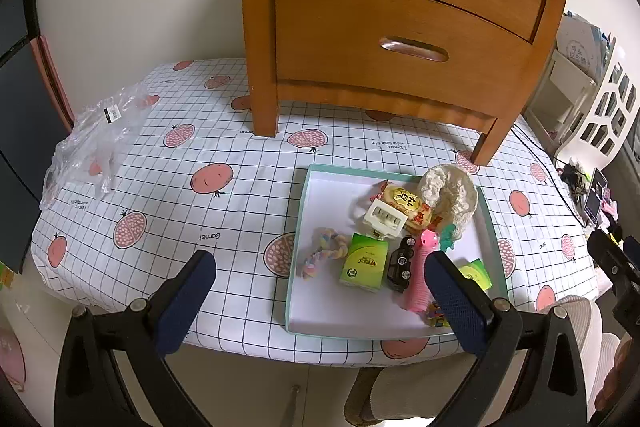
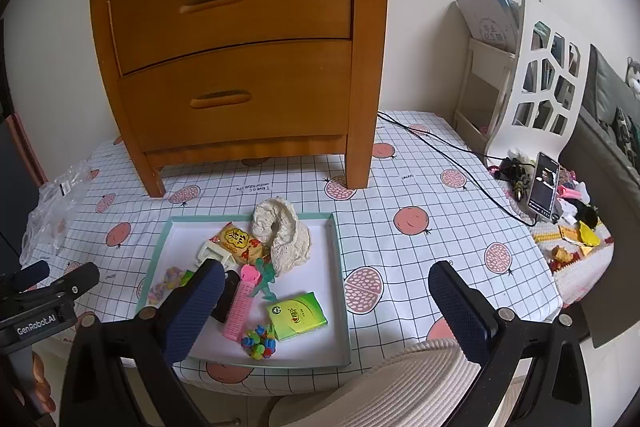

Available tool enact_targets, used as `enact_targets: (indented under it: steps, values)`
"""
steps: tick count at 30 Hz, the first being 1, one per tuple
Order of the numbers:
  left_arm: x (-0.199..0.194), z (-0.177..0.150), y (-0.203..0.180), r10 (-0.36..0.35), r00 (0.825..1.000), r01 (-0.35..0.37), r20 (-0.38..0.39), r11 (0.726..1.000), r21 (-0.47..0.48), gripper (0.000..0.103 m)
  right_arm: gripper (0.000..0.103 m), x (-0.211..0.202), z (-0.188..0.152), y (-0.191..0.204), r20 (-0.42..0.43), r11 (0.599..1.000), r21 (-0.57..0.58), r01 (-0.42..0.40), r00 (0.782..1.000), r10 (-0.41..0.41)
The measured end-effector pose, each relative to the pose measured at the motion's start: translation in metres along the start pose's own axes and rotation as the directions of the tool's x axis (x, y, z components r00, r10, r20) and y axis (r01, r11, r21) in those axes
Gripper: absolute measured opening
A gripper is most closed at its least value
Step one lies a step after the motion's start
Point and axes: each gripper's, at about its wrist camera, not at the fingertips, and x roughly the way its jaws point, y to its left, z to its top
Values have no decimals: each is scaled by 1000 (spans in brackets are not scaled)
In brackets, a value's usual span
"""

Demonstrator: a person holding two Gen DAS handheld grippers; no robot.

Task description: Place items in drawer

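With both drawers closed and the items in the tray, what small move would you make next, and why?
Probably bring the left gripper, open and empty, up to the lower drawer's handle to pull it open. Both drawers sit flush, so nothing from the tray can go in yet. The right gripper is also open.

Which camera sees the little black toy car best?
The left wrist view. There the black toy car lies in plain sight in the tray, beside the pink comb. In the right wrist view one of the right gripper's fingers covers most of the car, so only a dark sliver shows.
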Motion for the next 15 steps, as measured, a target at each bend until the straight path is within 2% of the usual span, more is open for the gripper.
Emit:
enact_targets:
  steps: [15]
  values:
    - [5, 2, 1, -7, 1000, 7, -12, 1000, 1, 103, 103, 2, -1, -2, -7, 1000, -4, -8, 1000, 8]
